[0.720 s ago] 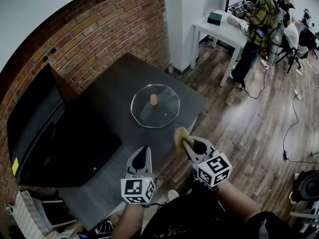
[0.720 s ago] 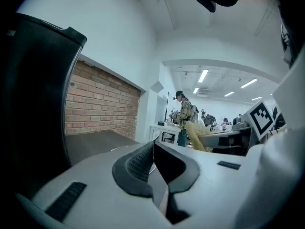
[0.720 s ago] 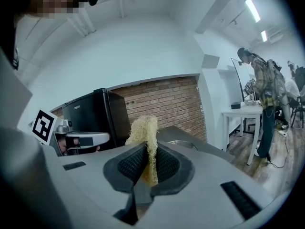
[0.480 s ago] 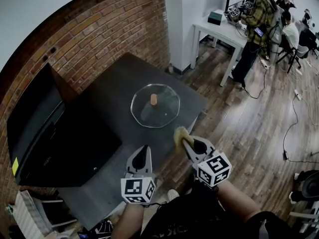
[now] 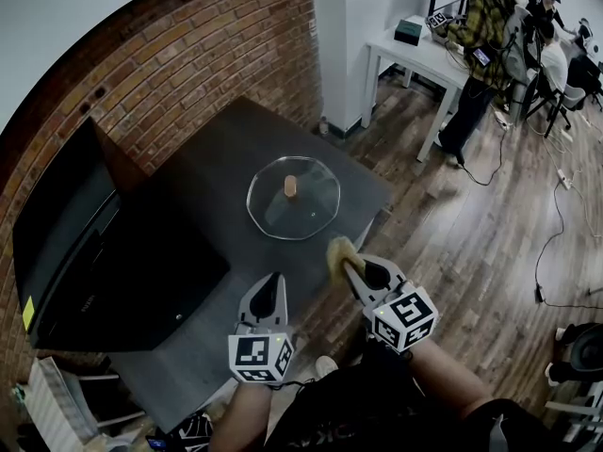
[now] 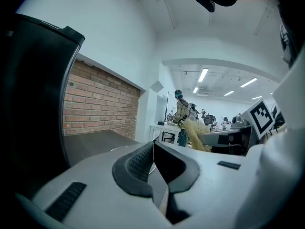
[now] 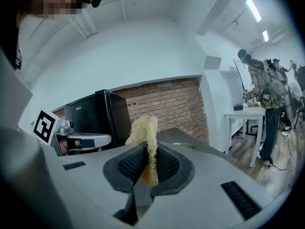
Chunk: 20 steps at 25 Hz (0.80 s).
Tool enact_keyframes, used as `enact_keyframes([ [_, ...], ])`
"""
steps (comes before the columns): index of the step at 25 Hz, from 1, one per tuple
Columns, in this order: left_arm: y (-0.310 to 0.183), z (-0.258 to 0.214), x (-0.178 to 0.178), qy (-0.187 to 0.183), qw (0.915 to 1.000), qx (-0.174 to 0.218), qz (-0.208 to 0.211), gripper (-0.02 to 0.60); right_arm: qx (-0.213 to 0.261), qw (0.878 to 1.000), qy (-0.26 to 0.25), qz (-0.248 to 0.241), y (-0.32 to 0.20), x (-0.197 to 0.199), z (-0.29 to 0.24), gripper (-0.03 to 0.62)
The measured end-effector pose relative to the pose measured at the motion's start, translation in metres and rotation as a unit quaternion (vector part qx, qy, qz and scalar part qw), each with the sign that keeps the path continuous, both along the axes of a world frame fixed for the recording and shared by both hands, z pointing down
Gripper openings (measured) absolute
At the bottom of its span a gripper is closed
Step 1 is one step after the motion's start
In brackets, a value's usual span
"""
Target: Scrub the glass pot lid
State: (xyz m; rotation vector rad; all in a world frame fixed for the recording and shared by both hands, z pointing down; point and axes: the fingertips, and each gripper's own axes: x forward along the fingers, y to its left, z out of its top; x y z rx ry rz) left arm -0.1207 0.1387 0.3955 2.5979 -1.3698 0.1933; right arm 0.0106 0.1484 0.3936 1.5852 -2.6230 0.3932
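Observation:
A round glass pot lid with a small tan knob lies flat on the dark grey table, near its right front corner. My right gripper is held off the table's near edge, short of the lid, shut on a yellow loofah scrubber. The scrubber sticks up between the pads in the right gripper view. My left gripper hovers over the table's near edge, shut with nothing in it. Its pads meet in the left gripper view.
A black appliance fills the table's left side against the brick wall. A white desk with a person beside it stands at the back right on the wooden floor. Cables lie on the floor.
Both grippers hold nearly the same place. The person at the white desk has shifted slightly.

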Motion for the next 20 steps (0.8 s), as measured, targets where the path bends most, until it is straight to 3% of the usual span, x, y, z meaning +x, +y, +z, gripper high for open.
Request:
enact_keyframes([
  [10,-0.009,0.001,0.021,-0.006,0.9999,-0.003,-0.014,0.035,-0.008,1.000,-0.005,-0.020,-0.015,0.022,0.002,0.048],
  [20,-0.031,0.012,0.045,-0.011,0.9974,-0.017,-0.069,0.035,-0.018,0.997,-0.005,-0.076,-0.051,0.047,0.010,0.048],
])
